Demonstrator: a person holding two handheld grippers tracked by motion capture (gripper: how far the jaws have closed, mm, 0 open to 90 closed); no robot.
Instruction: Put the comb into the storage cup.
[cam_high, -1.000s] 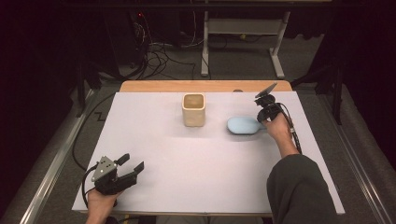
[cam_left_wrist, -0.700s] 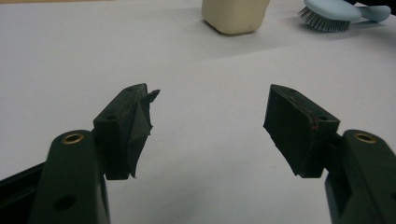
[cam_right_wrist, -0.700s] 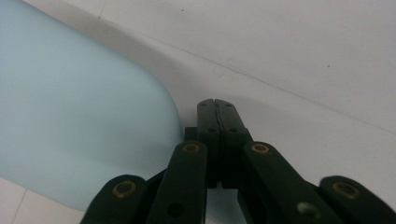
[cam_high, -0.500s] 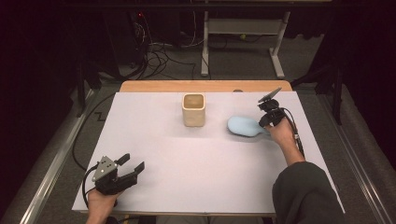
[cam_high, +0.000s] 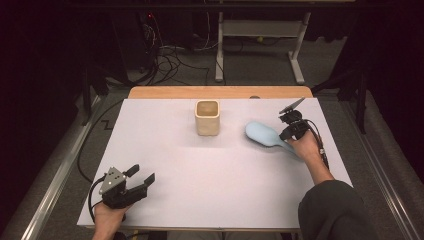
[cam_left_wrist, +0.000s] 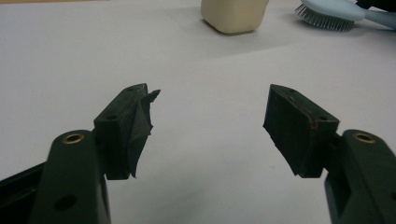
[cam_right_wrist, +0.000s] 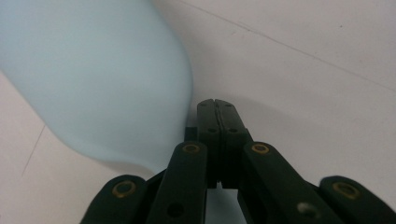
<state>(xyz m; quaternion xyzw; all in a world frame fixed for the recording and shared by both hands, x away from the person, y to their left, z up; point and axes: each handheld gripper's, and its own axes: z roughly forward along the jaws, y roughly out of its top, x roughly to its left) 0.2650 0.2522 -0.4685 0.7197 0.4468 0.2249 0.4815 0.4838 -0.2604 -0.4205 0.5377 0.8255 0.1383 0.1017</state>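
Note:
A light blue hairbrush (cam_high: 263, 134) lies on the white table at the right, bristles down, its handle (cam_high: 289, 148) running under the person's right hand. My right gripper (cam_high: 291, 124) is just beside it. In the right gripper view its jaws are pressed together (cam_right_wrist: 217, 105), nothing shows between the tips, and the brush head (cam_right_wrist: 93, 79) sits close on their left. A cream square cup (cam_high: 207, 117) stands upright at the middle back. My left gripper (cam_high: 142, 176) rests near the front left corner, open and empty, its pads (cam_left_wrist: 133, 121) wide apart, facing the cup (cam_left_wrist: 233, 14) and the brush (cam_left_wrist: 329, 11).
The white sheet (cam_high: 215, 170) covers the table; a strip of wooden edge (cam_high: 220, 92) shows at the back. Cables and a metal stand's legs lie on the floor beyond. Dark rails run along both sides of the table.
The right gripper has drifted slightly toward the near right beside the brush. The left gripper, the cup and the brush head have hardly moved.

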